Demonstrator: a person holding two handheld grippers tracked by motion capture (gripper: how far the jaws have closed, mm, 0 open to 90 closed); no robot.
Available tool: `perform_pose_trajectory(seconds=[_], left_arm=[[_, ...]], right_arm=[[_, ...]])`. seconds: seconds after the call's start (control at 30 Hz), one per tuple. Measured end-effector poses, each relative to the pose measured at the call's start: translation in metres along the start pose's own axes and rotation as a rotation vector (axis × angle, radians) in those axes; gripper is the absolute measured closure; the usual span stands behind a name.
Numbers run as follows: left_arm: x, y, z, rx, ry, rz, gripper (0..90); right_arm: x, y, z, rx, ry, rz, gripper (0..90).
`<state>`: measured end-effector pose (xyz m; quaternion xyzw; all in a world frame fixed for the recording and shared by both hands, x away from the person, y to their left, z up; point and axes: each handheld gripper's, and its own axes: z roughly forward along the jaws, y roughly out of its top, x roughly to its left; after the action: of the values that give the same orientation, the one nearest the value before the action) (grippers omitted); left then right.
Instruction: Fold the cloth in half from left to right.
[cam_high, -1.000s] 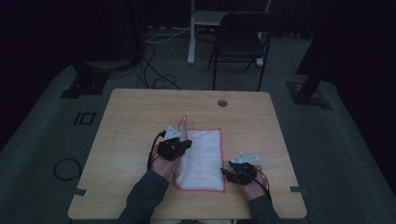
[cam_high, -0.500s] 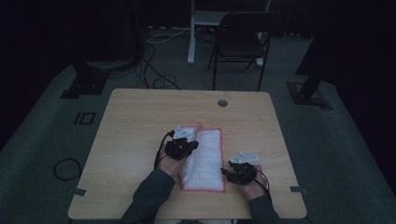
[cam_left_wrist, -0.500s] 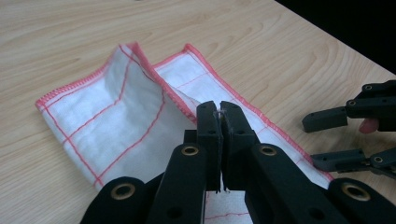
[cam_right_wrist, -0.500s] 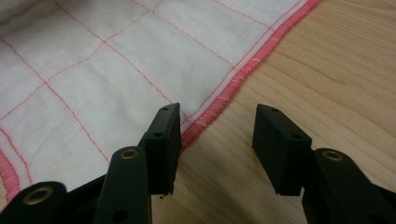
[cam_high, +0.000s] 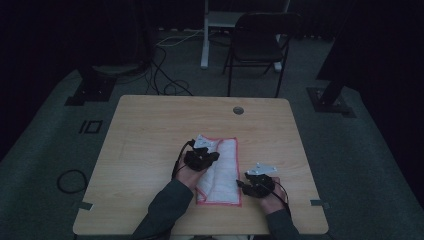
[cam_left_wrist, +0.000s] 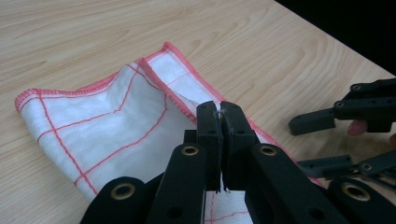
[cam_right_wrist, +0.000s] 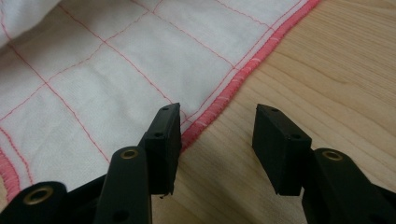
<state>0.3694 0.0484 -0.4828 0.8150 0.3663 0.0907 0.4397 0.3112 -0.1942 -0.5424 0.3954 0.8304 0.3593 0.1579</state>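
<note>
A white cloth (cam_high: 225, 172) with a red hem and a red grid lies on the wooden table (cam_high: 150, 130), partly folded over itself. My left gripper (cam_high: 201, 158) rests over the cloth's left half. In the left gripper view it (cam_left_wrist: 219, 112) is shut, with a thin layer of the cloth (cam_left_wrist: 107, 126) pinched between its jaws. My right gripper (cam_high: 257, 182) sits at the cloth's right edge near the front. It (cam_right_wrist: 217, 119) is open, the red hem (cam_right_wrist: 233, 88) running between its jaws. The cloth (cam_right_wrist: 116, 60) lies under its left finger.
A round cable hole (cam_high: 238, 110) sits in the table's far edge. A dark chair (cam_high: 257, 45) and floor cables (cam_high: 165, 85) lie beyond the table. The right gripper (cam_left_wrist: 317, 143) shows open at the right of the left gripper view.
My left gripper has carried the raised cloth edge rightward and down, laying that flap over the rest of the cloth. The right gripper has stayed in place.
</note>
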Motion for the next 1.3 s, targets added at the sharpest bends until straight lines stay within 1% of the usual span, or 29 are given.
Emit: perform_pose_trajectory(seconds=[0.07, 0.23, 0.43, 0.6, 0.63, 0.67, 0.73, 0.8, 0.9, 1.0, 1.13, 1.27, 1.3], left_arm=[[-0.002, 0.002, 0.002, 0.004, -0.003, 0.006, 88.4], [-0.006, 0.008, 0.008, 0.003, -0.018, 0.003, 88.4], [-0.018, 0.013, 0.021, 0.020, -0.034, 0.007, 88.4], [-0.021, 0.013, 0.033, 0.043, -0.031, 0.006, 88.3], [-0.021, 0.013, 0.033, 0.043, -0.031, 0.006, 88.2], [-0.022, 0.011, 0.037, 0.048, -0.034, 0.006, 88.2], [-0.021, 0.010, 0.040, 0.062, -0.043, 0.008, 86.9], [-0.020, 0.010, 0.037, 0.057, -0.042, 0.001, 82.0], [-0.018, 0.012, 0.027, 0.042, -0.041, 0.007, 78.3], [-0.017, 0.011, 0.016, 0.034, -0.035, 0.016, 78.2], [-0.013, 0.001, 0.002, 0.026, -0.024, 0.006, 77.6], [-0.008, -0.014, -0.008, 0.033, -0.002, -0.013, 79.2], [-0.007, -0.018, -0.009, 0.040, 0.010, -0.007, 79.6]], right_arm=[[0.000, 0.000, 0.000, -0.001, 0.001, 0.001, 52.2], [0.000, 0.000, 0.000, 0.000, 0.001, 0.001, 52.2], [0.000, 0.000, 0.000, -0.001, 0.001, -0.001, 52.3], [0.001, 0.000, 0.000, 0.000, 0.001, 0.000, 52.3], [0.001, 0.000, 0.000, 0.000, 0.001, 0.000, 52.3], [0.001, 0.000, 0.000, -0.001, 0.002, 0.000, 52.3], [0.001, 0.000, 0.000, -0.001, 0.002, 0.001, 52.3], [0.001, 0.000, 0.000, 0.000, 0.003, 0.000, 52.2], [0.000, 0.000, 0.000, -0.001, 0.004, 0.001, 52.1], [0.000, 0.000, 0.000, -0.001, 0.004, 0.001, 52.0], [0.000, 0.000, 0.000, 0.000, 0.002, 0.001, 52.1], [0.000, 0.000, 0.000, -0.001, 0.003, 0.003, 52.0], [0.000, 0.000, 0.000, -0.002, 0.003, 0.001, 52.0]])
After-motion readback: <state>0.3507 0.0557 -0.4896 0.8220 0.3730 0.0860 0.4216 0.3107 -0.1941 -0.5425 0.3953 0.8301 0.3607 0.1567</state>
